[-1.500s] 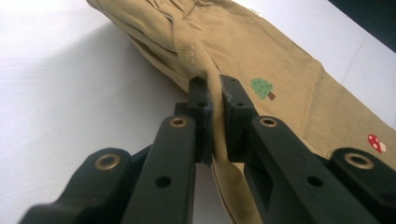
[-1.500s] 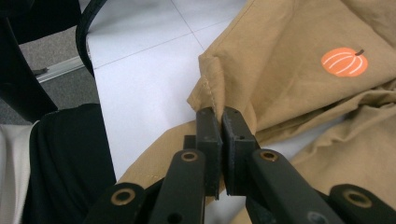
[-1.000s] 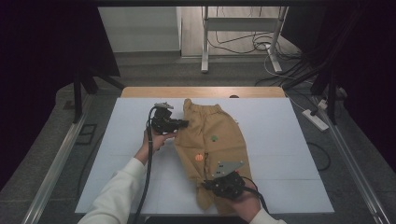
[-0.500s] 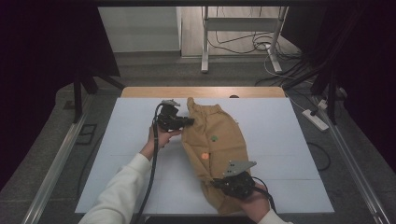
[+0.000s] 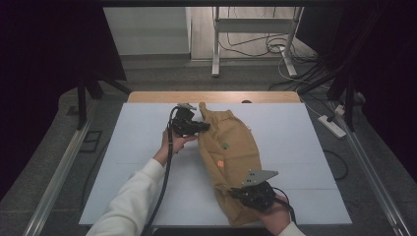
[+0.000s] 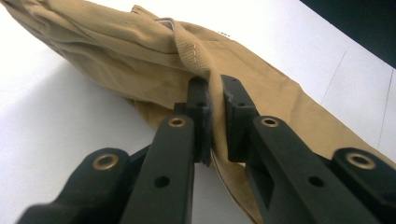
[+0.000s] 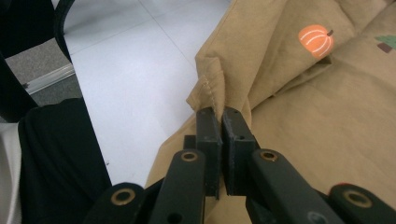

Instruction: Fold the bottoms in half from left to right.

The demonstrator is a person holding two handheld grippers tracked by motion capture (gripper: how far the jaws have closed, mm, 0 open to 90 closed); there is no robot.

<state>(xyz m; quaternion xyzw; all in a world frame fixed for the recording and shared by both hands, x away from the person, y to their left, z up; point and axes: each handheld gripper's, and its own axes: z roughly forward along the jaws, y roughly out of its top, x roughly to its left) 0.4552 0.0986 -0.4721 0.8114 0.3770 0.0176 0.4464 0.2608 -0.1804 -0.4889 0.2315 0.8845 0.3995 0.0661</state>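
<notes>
Left gripper (image 6: 215, 122) and right gripper (image 7: 221, 140) both clamp edges of the tan trousers (image 5: 231, 152), probably to fold or spread them on the table (image 5: 295, 142).

Over the last second the tan garment (image 5: 231, 152) has shifted right and toward the far edge of the table (image 5: 123, 147). The left claw (image 5: 205, 127) has moved farther away, the right claw (image 5: 235, 192) rightward and nearer the person, drawing the cloth longer between them.
</notes>
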